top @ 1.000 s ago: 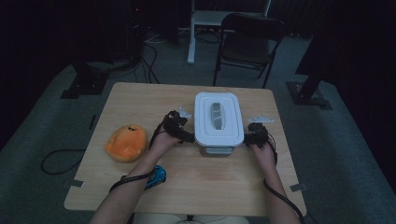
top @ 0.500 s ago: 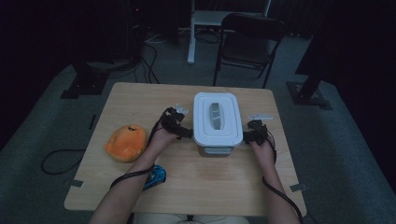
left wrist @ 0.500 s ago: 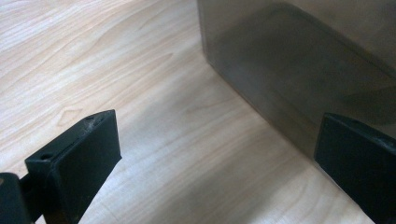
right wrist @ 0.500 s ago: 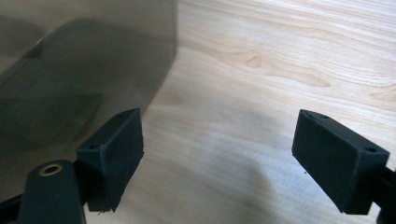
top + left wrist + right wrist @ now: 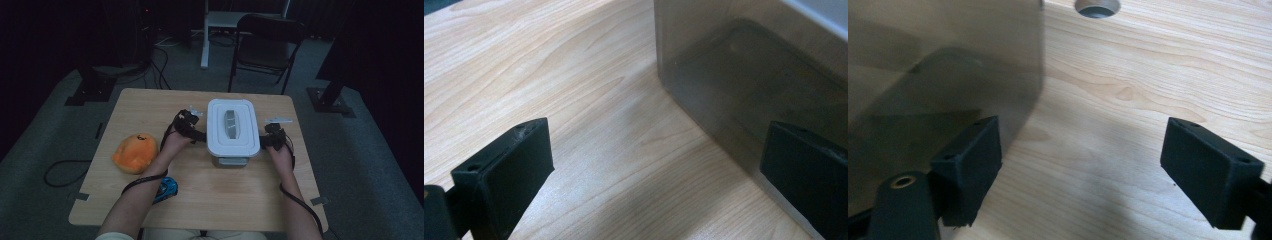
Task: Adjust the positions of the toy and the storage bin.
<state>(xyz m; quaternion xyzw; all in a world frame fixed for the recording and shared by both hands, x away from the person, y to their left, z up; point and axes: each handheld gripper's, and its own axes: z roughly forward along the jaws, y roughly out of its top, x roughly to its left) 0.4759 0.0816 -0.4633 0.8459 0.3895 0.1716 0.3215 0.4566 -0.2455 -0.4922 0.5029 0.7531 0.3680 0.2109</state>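
The lidded grey box (image 5: pixel 233 131) is flanked by both grippers, and the coming move is judged to turn on that: the box lies directly inward of each, to the right of the left gripper (image 5: pixel 192 127) and to the left of the right gripper (image 5: pixel 271 136), with its long axis running away from the person, so that the two long side walls are the faces presented; in the left gripper view the smoky wall (image 5: pixel 744 85) is seen just beside the right-hand jaw, with bare table (image 5: pixel 589 100) between the jaws and nothing clasped, so the jaws are taken as spread wide; in the right gripper view the wall (image 5: pixel 943 65) stands at the left-hand jaw, and the jaws, which have just been opening, are parted with only wood between them; neither gripper is clearly nearer, both being close against the box; well out to the left of the left gripper an orange plush toy (image 5: pixel 134 152) is lying, and a blue object (image 5: pixel 167 188) is set beside the left forearm; neither is judged to stand in the way.
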